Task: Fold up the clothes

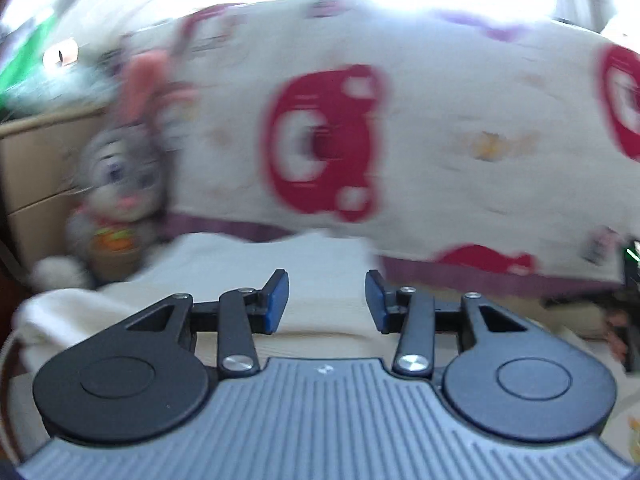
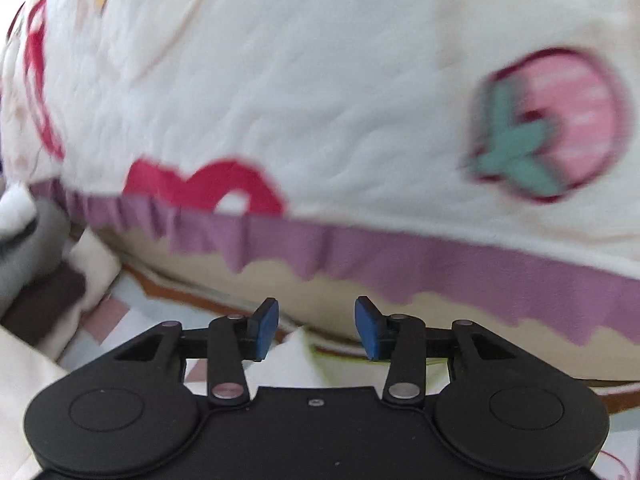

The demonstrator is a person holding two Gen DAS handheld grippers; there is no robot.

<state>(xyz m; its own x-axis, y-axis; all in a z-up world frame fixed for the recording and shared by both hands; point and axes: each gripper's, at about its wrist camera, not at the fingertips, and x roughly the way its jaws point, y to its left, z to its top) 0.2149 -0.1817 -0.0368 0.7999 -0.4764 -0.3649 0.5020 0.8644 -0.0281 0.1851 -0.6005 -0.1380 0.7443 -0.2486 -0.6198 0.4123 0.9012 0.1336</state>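
A cream-white garment (image 1: pixel 320 280) lies on the bed below and ahead of my left gripper (image 1: pixel 327 300), which is open and empty just above it. My right gripper (image 2: pixel 316 328) is open and empty, low over the patterned bed sheet (image 2: pixel 132 300). A white point of cloth (image 2: pixel 292 356) shows between and below its fingers; a pale cream cloth (image 2: pixel 24 400) lies at its lower left. Both views are blurred.
A big white quilt with red bear prints and a purple ruffled hem (image 1: pixel 440 120) fills the space ahead, also in the right wrist view (image 2: pixel 320 80). A grey plush rabbit (image 1: pixel 116 200) sits at left against a cardboard box (image 1: pixel 36 168). Grey and brown cloth (image 2: pixel 32 264) lies at left.
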